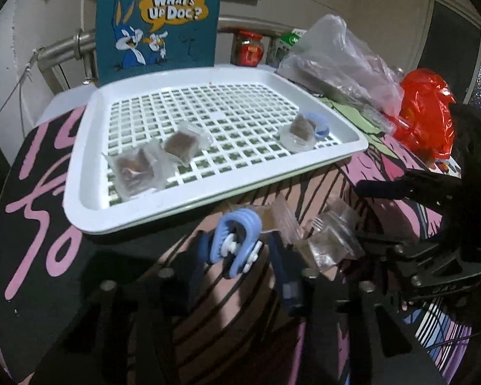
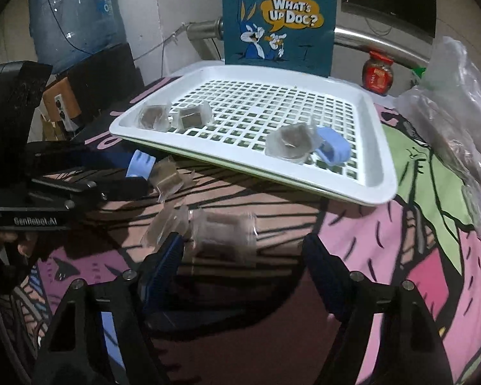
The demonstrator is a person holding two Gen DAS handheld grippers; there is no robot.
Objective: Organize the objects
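Observation:
A white grid tray lies on the cartoon-print tabletop. In it are two clear-wrapped brown cubes at the left, and a third wrapped cube beside a pale blue clip at the right. My left gripper is just in front of the tray, shut on a second pale blue clip. More wrapped cubes lie loose on the table. My right gripper stands open around one of them, pads apart from it.
A teal cartoon-rabbit bag stands behind the tray. A red-lidded jar, a clear plastic bag and a red plastic bag crowd the right side. A water bottle stands at the far left.

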